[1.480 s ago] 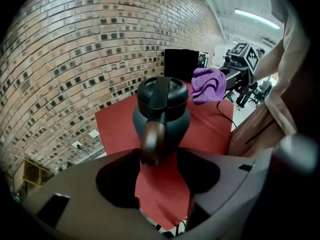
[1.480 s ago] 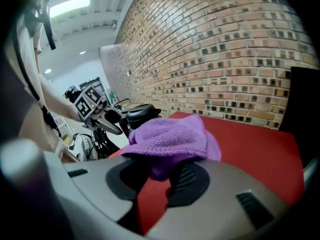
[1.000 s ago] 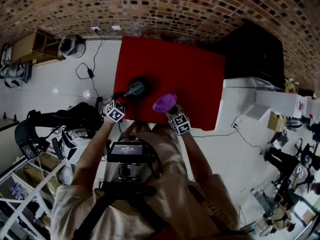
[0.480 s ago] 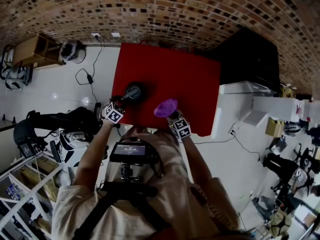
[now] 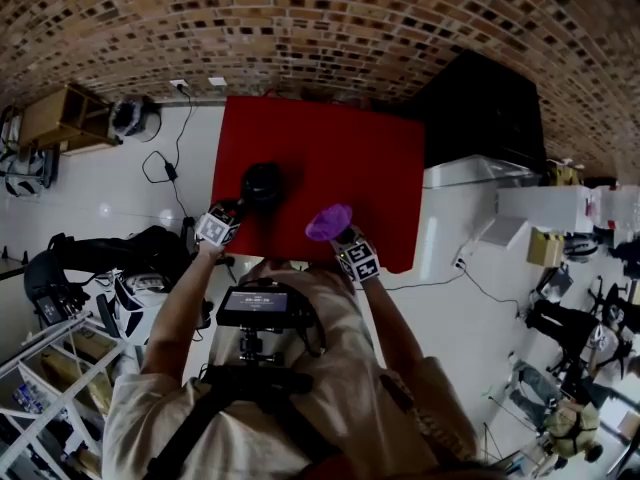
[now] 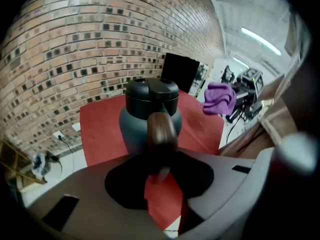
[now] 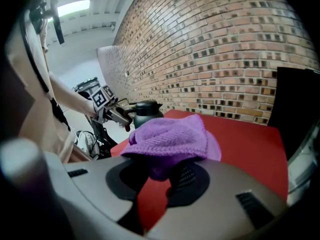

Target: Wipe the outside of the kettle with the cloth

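A dark grey kettle with a black lid stands upright on the red table, near its front left. Its brown wooden handle points toward me. My left gripper has that handle between its jaws; they are closing and the pads press on it. From the right gripper view the kettle shows at the far left, with the left gripper at its handle. My right gripper is shut on a bunched purple cloth and holds it above the table's front edge, to the kettle's right and apart from it.
A black cabinet stands against the table's right side, with a white box in front of it. A brick wall runs behind. Cables, a wooden shelf and a black bag lie on the floor at the left.
My left gripper's jaws have closed in on the kettle's handle. The right gripper has shifted a little along the table's front edge with the cloth still in it.
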{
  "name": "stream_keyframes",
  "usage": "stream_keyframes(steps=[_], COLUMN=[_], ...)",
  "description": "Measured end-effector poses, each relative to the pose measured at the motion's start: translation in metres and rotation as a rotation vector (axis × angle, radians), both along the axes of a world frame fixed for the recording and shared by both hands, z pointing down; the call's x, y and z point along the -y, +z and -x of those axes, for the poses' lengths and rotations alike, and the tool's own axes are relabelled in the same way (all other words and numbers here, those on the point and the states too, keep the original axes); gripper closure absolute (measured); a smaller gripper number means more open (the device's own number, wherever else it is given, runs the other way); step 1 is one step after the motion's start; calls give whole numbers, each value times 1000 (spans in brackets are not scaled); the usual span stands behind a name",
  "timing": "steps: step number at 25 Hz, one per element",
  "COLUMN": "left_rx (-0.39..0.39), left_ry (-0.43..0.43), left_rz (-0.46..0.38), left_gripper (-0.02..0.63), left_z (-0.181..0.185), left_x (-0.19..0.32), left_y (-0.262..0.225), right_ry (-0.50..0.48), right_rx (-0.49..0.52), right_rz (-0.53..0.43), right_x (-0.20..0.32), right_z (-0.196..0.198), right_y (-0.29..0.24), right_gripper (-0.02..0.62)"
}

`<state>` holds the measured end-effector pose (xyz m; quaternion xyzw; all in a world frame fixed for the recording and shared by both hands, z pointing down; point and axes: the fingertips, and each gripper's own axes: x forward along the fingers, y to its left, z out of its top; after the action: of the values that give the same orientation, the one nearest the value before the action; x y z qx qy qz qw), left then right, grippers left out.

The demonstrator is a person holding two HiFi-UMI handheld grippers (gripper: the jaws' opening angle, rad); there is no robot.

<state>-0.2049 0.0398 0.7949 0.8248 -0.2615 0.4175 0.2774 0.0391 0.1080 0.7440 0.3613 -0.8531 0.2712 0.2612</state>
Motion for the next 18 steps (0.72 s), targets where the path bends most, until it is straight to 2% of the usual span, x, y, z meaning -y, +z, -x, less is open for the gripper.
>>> stream_keyframes(steps=[5, 7, 9, 14, 16, 18], left_rx=[-359, -454, -499, -524, -578, -666], left_ry=[-315, -410, -446, -423, -473, -556], left_rz=[170, 236, 270, 312, 346, 361], left_gripper=[491, 492, 491, 488, 488, 488], left_z=[-24, -29, -39, -77, -88, -94], left_x=[37, 45, 49, 46, 47, 48], left_y=[-28, -26, -25, -24, -20, -15], right_ry=[55, 69, 87, 135, 118, 97], right_rx=[30, 39, 49, 70, 37, 5], right_rz=[7, 8, 9, 29, 39, 61], right_x=[-6, -10, -12, -15, -14, -11], right_z=[-11, -16, -23, -44, -51, -54], right_y=[0, 1, 4, 9, 14, 14], right_gripper=[488, 488, 488, 488, 488, 488])
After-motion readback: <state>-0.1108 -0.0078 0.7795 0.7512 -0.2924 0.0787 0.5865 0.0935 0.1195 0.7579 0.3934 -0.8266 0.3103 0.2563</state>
